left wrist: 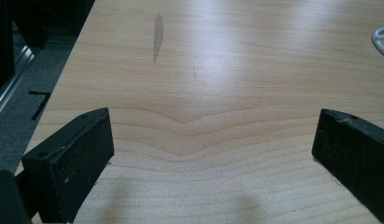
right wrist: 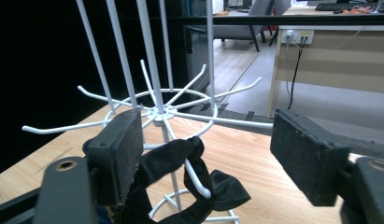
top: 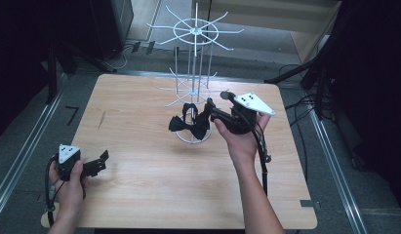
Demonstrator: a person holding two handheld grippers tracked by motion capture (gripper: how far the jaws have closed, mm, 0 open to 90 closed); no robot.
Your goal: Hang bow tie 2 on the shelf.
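A white wire rack (top: 195,33) with rings of radiating prongs stands at the table's far middle. A black bow tie (top: 187,126) hangs by its strap from a low prong near the rack's base. My right gripper (top: 206,115) is just right of the bow tie, pointing left at it. In the right gripper view it (right wrist: 208,144) is open, with the bow tie (right wrist: 167,157) looped over a white prong beside its left jaw and the rack's hub (right wrist: 158,110) beyond. My left gripper (top: 98,164) rests low at the near left, open over bare wood (left wrist: 213,144).
The light wooden table (top: 154,180) carries a dark streak (top: 101,120) at its left, also seen in the left gripper view as a streak (left wrist: 158,35). Metal rails and cables run along the dark floor on both sides. A wooden desk (right wrist: 334,56) stands beyond the table.
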